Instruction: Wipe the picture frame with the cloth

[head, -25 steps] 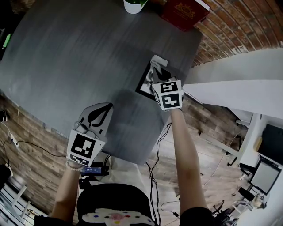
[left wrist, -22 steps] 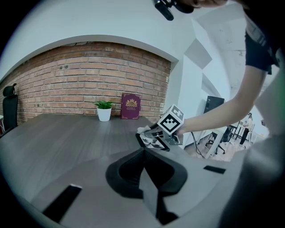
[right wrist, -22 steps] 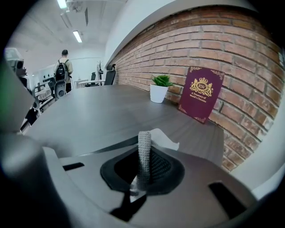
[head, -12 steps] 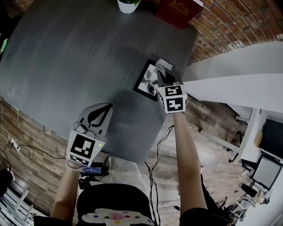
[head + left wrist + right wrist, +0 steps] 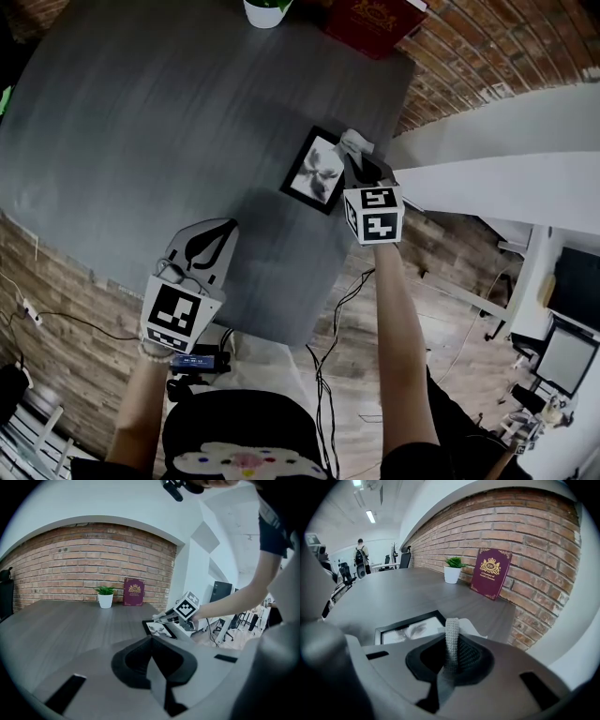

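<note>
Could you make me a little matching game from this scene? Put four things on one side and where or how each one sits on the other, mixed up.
Things:
1. picture frame
2. cloth
3. red book
4. potted plant

Places or states:
A. leaning against the brick wall
B. pinched in the jaws of the right gripper
C. lying flat near the table's edge
D. standing upright in a white pot

Pairs: 1-C, 2-B, 3-A, 4-D

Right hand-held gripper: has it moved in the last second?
Yes. The right hand-held gripper, holding the cloth, slid rightward across the picture frame, uncovering it.
</note>
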A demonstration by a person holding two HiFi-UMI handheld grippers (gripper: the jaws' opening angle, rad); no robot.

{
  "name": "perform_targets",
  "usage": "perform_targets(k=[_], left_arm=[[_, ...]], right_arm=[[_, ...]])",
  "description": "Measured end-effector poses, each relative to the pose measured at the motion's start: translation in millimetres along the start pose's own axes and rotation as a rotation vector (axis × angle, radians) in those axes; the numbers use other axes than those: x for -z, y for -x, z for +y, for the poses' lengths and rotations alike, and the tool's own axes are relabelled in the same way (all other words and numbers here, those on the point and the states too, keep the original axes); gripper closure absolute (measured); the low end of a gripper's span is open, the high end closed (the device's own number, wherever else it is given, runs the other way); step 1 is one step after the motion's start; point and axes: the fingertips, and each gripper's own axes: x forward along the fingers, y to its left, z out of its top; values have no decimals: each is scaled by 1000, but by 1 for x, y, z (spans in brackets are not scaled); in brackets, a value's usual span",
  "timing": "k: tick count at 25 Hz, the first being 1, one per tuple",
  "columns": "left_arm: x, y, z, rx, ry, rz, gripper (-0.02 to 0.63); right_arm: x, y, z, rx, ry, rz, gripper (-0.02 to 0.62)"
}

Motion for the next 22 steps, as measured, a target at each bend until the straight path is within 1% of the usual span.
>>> perform_targets(k=[5, 11, 16, 22], left_arm=[[0, 2, 2, -2, 2, -1, 597], [-1, 2, 4, -9, 2, -3, 597], [-1, 4, 5, -16, 4, -1, 597], [2, 4, 9, -24, 7, 2, 597]], right_arm=[[5, 4, -6, 16, -9, 8, 571], [1, -1, 0, 0, -2, 3, 571], [-7, -10, 10, -31, 20, -3, 571], [-15, -20, 27, -94, 67, -11, 571]])
